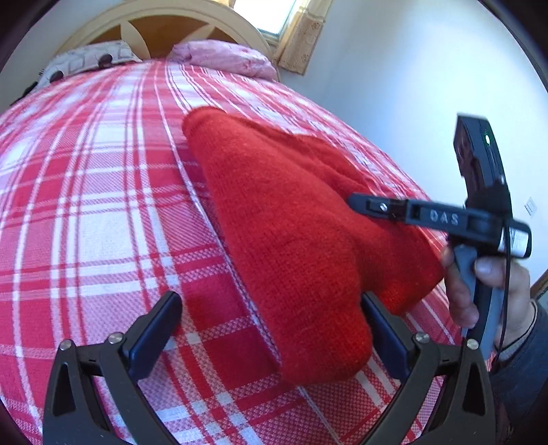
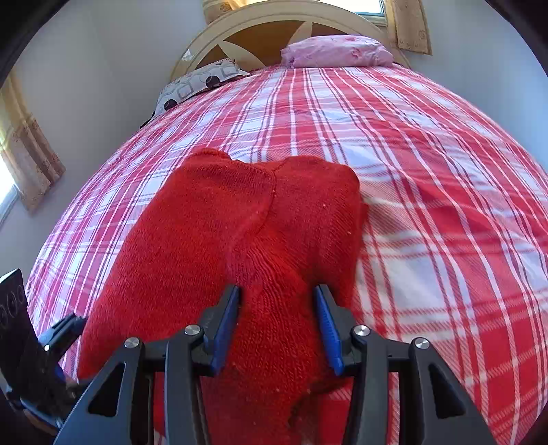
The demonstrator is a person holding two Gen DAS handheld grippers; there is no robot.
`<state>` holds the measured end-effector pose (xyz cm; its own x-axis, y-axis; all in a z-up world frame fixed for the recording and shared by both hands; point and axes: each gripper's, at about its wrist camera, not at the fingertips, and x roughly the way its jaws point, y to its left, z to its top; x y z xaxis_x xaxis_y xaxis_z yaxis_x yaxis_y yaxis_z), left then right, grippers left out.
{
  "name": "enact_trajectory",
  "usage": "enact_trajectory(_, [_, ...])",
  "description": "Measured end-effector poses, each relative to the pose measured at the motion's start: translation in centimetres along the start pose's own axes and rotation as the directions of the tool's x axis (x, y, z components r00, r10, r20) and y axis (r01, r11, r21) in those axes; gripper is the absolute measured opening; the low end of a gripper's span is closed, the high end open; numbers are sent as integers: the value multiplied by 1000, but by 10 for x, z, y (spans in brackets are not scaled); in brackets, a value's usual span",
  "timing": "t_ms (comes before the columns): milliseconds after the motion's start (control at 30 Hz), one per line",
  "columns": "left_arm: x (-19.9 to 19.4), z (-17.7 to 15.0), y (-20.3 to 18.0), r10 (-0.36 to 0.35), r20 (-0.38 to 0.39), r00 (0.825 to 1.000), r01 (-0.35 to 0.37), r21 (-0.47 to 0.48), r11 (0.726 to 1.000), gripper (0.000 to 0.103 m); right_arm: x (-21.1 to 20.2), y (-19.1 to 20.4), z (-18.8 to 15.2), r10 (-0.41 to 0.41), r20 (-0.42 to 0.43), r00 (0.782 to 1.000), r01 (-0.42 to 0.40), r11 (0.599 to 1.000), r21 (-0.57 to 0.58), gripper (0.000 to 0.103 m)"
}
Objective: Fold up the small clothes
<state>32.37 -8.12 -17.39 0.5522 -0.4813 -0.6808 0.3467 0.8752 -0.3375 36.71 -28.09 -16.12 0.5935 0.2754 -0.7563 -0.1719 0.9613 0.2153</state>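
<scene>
A red knitted garment [image 1: 291, 219] lies on the red and white plaid bedspread [image 1: 102, 191]. My left gripper [image 1: 270, 311] is open, its fingers wide apart around the garment's near left corner, low over the bed. My right gripper [image 2: 277, 304] has its blue pads on both sides of a bunched fold of the same garment [image 2: 239, 219] and is shut on it. The right gripper also shows from the side in the left wrist view [image 1: 356, 200], at the garment's right edge, held by a hand [image 1: 486, 294].
A patterned grey pillow [image 1: 89, 61] and a pink pillow [image 1: 226, 58] lie at the headboard [image 1: 164, 20]. A white wall [image 1: 428, 85] runs along the bed's right side. A curtained window [image 2: 27, 161] is on the left wall.
</scene>
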Motion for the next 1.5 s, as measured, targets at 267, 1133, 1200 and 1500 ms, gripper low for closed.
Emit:
enact_trajectory(267, [-14,2,15,-20,70,997,25,-78,997,103,-19,-12,-4,89,20,996,-89,996,14,49])
enact_trajectory(1133, [25,17,8,-160,-42,986,156,-74,985,103,54,-111,56,274,82,958,-283,867,410,71])
enact_trajectory(1200, [25,17,9,-170,-40,985,166,-78,983,103,56,-108,57,282,76,956,-289,871,397,68])
enact_trajectory(1500, [27,13,-15,-58,-76,995,60,12,998,103,69,-103,55,326,54,944,-323,874,362,45])
